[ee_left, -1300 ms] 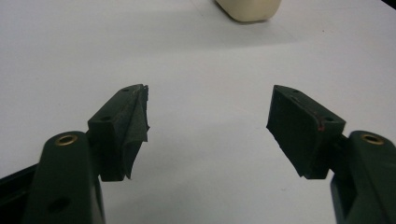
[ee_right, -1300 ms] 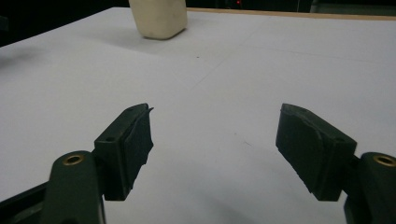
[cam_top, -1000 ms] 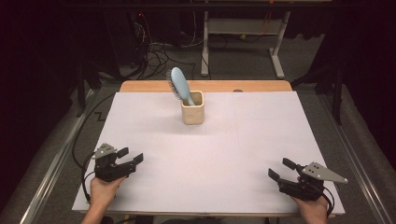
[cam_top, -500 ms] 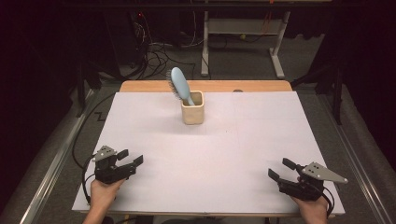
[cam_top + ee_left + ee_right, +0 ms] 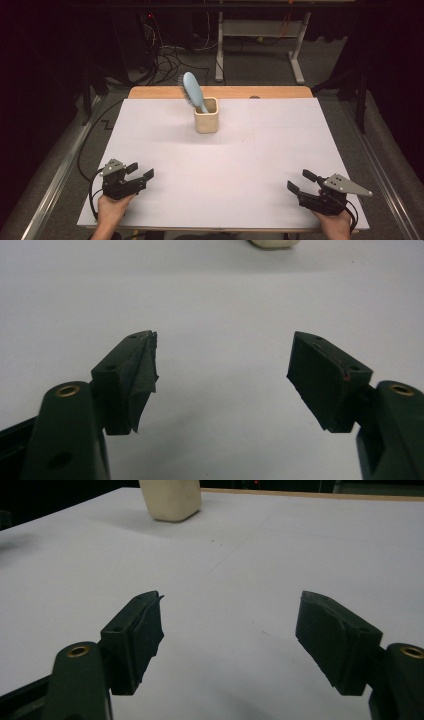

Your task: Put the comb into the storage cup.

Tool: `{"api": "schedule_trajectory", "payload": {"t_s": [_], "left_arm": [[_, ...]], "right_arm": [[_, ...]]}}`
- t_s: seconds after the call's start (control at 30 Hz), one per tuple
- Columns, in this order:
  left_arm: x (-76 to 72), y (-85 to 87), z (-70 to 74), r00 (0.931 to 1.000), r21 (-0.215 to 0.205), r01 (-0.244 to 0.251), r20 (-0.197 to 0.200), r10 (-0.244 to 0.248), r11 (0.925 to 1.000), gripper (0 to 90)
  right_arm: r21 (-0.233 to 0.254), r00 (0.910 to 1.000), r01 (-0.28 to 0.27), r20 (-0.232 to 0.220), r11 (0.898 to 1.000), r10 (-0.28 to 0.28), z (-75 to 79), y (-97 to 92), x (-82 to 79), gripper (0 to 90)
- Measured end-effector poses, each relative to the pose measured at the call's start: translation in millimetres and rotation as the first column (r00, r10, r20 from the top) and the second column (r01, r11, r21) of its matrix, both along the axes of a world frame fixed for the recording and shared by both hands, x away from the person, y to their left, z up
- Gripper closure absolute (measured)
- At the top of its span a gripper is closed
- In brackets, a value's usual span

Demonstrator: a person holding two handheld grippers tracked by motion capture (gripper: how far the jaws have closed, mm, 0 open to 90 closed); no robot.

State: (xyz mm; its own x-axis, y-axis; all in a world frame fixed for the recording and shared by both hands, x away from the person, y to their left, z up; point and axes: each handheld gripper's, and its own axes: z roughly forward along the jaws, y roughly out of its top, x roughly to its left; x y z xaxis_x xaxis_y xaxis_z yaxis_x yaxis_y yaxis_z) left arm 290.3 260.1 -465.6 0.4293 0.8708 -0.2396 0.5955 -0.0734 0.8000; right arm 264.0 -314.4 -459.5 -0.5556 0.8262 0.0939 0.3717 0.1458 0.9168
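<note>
- Sitting low at the near left corner of the table (image 5: pixel 165 210), the left gripper (image 5: pixel 140 170) has its jaws spread wide with nothing between them, just bare white tabletop in the gap. Its own view shows the same (image 5: pixel 222 375).
- Same deal on the near right: the right gripper (image 5: pixel 301 181) rests by the front edge, jaws wide apart and empty, pads touching nothing (image 5: pixel 227 635).
- Both grippers are well apart from each other and from everything else on the table.
- Farther back, around the middle of the far half, there's a cream cup (image 5: pixel 206 118) standing upright.
- A light blue hairbrush (image 5: pixel 191 90) is stuck handle-down in that cup, head poking out and leaning to the left.
- Past the white sheet, a strip of wooden table edge (image 5: pixel 280 92) shows.
</note>
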Motion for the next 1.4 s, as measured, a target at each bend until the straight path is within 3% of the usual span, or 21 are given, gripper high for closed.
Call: {"api": "schedule_trajectory", "payload": {"t_s": [0.93,1.4], "left_arm": [[-7.6,0.7,-10.6,0.9998,0.020,-0.021,0.004,0.021,0.9996,26.6],[-7.6,1.4,-10.8,0.9996,0.010,-0.027,0.006,0.027,0.9996,26.7]], "right_arm": [[0.002,1.0000,0.002,-0.004,1.000,-0.002,-0.2,-0.2,-0.2,26.7],[0.007,1.0000,0.000,-0.009,1.000,0.000,-0.5,-0.8,0.1,26.7]]}}
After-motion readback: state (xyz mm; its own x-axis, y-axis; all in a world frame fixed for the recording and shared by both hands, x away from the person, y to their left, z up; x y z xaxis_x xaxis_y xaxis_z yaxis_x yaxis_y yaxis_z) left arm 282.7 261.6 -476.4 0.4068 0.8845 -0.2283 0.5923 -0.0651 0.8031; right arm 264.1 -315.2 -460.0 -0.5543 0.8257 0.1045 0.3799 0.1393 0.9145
